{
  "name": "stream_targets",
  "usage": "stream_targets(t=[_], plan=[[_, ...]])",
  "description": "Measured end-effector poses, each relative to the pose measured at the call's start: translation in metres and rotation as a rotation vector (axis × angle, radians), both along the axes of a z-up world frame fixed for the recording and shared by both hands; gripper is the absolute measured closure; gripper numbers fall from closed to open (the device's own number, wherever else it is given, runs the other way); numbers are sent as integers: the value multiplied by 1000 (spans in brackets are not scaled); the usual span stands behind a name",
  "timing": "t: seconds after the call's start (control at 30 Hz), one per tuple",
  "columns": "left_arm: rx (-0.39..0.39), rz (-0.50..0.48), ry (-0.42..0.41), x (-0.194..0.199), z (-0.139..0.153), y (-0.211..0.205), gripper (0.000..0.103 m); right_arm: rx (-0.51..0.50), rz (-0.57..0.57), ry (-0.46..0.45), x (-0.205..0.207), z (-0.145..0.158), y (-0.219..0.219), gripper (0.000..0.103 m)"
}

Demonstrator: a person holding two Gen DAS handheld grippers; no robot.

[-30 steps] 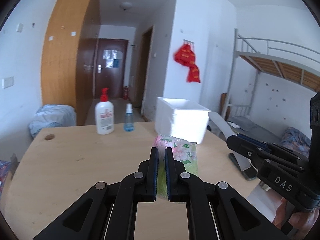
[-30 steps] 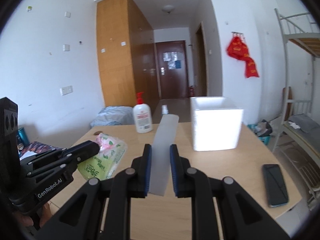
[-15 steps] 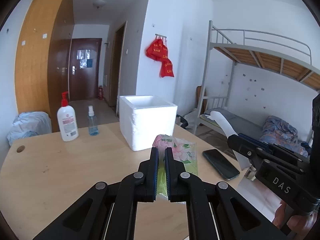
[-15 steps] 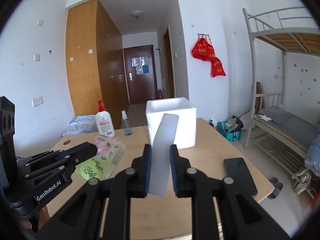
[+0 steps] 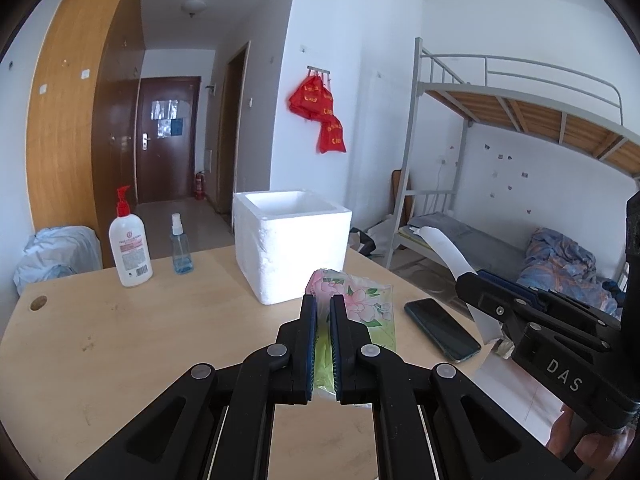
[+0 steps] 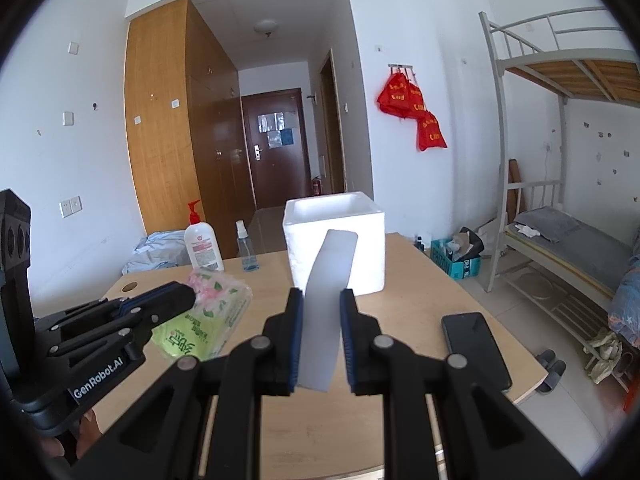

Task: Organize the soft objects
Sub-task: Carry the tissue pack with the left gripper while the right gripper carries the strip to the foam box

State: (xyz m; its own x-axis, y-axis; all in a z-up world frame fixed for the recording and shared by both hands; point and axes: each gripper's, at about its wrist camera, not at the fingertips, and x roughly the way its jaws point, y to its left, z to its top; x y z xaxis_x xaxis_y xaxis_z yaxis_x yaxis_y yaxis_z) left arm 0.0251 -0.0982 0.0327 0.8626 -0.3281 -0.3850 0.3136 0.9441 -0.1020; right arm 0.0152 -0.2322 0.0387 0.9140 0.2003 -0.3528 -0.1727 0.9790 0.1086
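A foam box (image 5: pixel 294 240) stands beyond the phone (image 5: pixel 442 329) and bottles (image 5: pixel 130 246).

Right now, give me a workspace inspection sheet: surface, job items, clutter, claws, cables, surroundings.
Surface: light wooden table, round hole near its far left corner.
Job's things: floral green tissue pack; pale grey flexible strip; open white foam box.
Clutter: white pump bottle, small blue spray bottle, black phone.
Claws: left claw shut on tissue pack; right claw shut on strip.
Cables: nothing seen.
Surroundings: metal bunk bed, red bags on wall.
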Motion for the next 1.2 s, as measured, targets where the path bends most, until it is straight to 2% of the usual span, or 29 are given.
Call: stream_targets(t=[0.67,1.1,1.2], plan=[[-7,16,-33,11,15,5,96,-13,12,-16,6,5,1,81],[-2,36,-75,32,37,8,96,-19,30,-46,28,23,5,81],[-1,44,-64,42,38,10,96,-17,38,-44,36,23,6,81]])
